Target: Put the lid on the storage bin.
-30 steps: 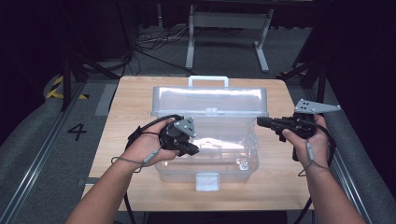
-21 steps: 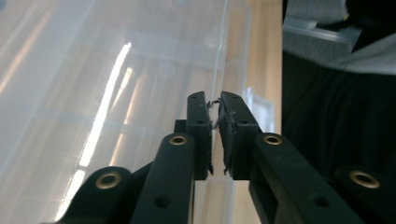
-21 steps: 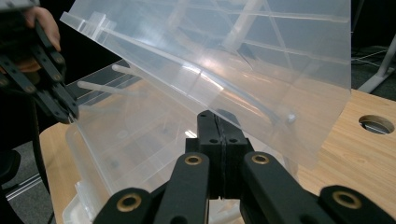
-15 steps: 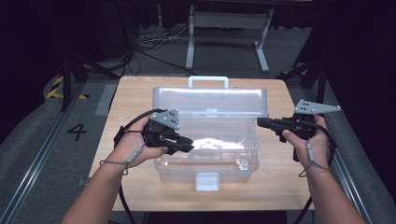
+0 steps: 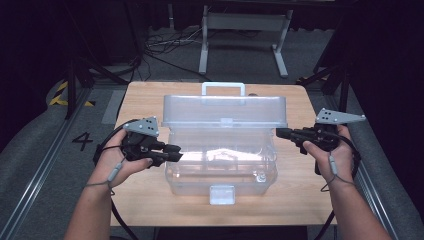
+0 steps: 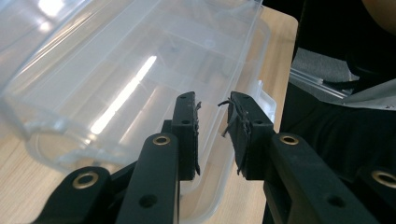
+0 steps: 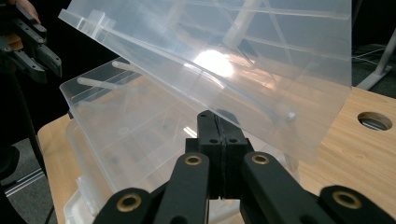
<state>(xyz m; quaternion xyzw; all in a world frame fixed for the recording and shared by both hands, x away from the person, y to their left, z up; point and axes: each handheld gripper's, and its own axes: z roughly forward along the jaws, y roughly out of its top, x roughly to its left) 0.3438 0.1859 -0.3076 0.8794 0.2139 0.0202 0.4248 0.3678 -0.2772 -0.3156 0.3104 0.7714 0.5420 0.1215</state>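
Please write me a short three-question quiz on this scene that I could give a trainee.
1. True or false: the lid of the clear plastic box is raised.
2. Which gripper has its jaws apart? A) the left gripper B) the right gripper C) both
3. Fill in: the white latch sits on the box's ____ wall, the one nearest the person.

Key
1. True: in the high view the lid stands up at the back, with its handle on top.
2. A: the left gripper view shows a gap between its jaws; the right gripper view shows its jaws pressed together with nothing between them.
3. Front.
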